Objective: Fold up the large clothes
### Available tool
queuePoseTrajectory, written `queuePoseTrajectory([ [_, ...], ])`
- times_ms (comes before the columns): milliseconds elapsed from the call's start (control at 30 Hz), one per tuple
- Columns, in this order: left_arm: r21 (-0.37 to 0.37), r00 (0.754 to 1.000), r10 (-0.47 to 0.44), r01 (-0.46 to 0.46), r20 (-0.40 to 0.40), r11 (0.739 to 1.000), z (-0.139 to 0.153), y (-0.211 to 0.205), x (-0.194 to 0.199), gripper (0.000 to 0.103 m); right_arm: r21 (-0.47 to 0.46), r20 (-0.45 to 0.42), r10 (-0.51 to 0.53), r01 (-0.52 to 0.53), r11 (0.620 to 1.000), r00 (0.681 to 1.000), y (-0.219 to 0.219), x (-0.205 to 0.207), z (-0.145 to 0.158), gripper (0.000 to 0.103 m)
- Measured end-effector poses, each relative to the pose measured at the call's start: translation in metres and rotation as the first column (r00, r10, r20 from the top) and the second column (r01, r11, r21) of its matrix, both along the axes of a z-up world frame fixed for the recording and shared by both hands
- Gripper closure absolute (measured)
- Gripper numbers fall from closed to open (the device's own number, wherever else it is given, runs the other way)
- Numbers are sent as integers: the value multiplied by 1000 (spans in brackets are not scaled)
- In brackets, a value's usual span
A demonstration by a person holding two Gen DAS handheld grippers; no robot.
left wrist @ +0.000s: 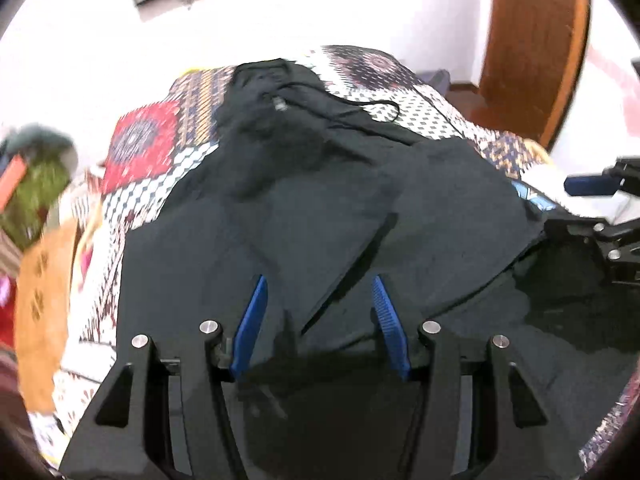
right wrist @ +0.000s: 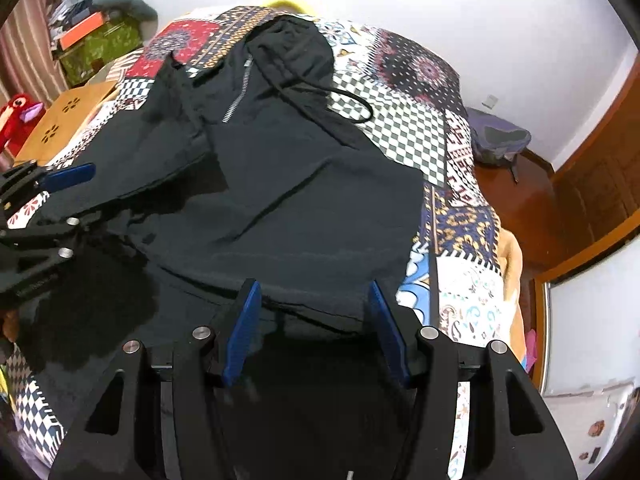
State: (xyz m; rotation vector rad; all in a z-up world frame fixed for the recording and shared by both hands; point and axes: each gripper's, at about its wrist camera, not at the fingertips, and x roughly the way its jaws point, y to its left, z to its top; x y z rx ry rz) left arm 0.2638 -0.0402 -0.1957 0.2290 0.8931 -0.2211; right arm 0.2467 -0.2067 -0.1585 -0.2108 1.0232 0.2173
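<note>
Our left gripper [left wrist: 319,290] has its blue jaws spread w/ nothing pinched, hanging over the near part of the large black zip-front hooded jacket [left wrist: 320,208]; our right gripper [right wrist: 314,294] is likewise spread, its blue pads [right wrist: 244,328] straddling the jacket's near hem edge but not closed on it. The jacket lies mostly flat on the multicolour patchwork-print bedspread [right wrist: 400,128], hood at the far end, silver zip [right wrist: 237,98] and a loose black drawstring [right wrist: 352,108] trailing off onto the checks, one sleeve already lying across the body. Judging from this, we're abt to take the bottom hem: best to lower both sets of jaws onto the hem corners at matching spots, bite thru all layers, lift evenly & carry toward the hood so the crease lands straight; tuck the drawstring in first or it'll stick out. Beyond the bed: an orange wooden board w/ flower cut-outs [right wrist: 68,116], a red plush toy [right wrist: 18,120], brown wooden door [left wrist: 532,40]. No brand, label or writing is legible anywhere.
</note>
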Motion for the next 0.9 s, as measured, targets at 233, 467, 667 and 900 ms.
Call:
queuePoseTrajectory([
  [233,20,996,4,-2,-87,1000,-23,-33,44,49,27,-25,-28,29,999,999,-21,-1,-6,51],
  [467,-15,996,63,-64,-69,998,-22,-37,68,49,17,-49,-34,34,999,998,-27,1,-15,51],
  [667,-58,998,63,-62,12,996,2,-21,53,82,25,-38,-39,40,999,999,-26,2,-12,51],
  [900,-175,989,105,-86,102,981,58,22,36,86,56,-37,-38,40,998,999,-20,5,-8,51],
])
